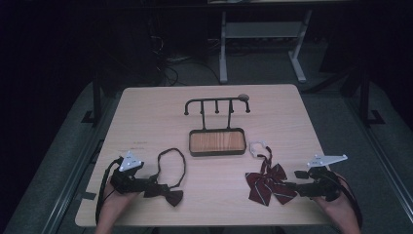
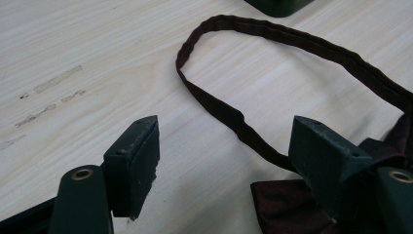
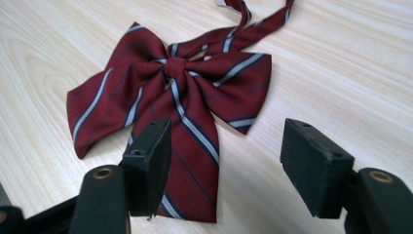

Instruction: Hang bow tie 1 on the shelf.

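Note:
A plain dark maroon bow tie (image 1: 168,194) lies near the table's front left, its strap (image 1: 173,158) looped out behind it. My left gripper (image 1: 147,186) is open at the bow's left end. In the left gripper view the strap (image 2: 229,114) runs across the gap between the jaws of this gripper (image 2: 224,165), and the bow (image 2: 282,204) lies by the right jaw. A red bow tie with white stripes (image 1: 268,183) lies at the front right. My right gripper (image 1: 292,186) stands open just right of it. In the right gripper view the striped bow (image 3: 175,68) lies ahead of the gripper (image 3: 226,161), one tail reaching between the jaws.
A black hook rack (image 1: 216,102) stands on a wooden-floored tray (image 1: 216,141) at the table's middle; its corner (image 2: 280,5) shows in the left gripper view. A white clasp (image 1: 258,146) lies at the striped tie's strap end. A small round object (image 1: 243,97) sits at the far edge.

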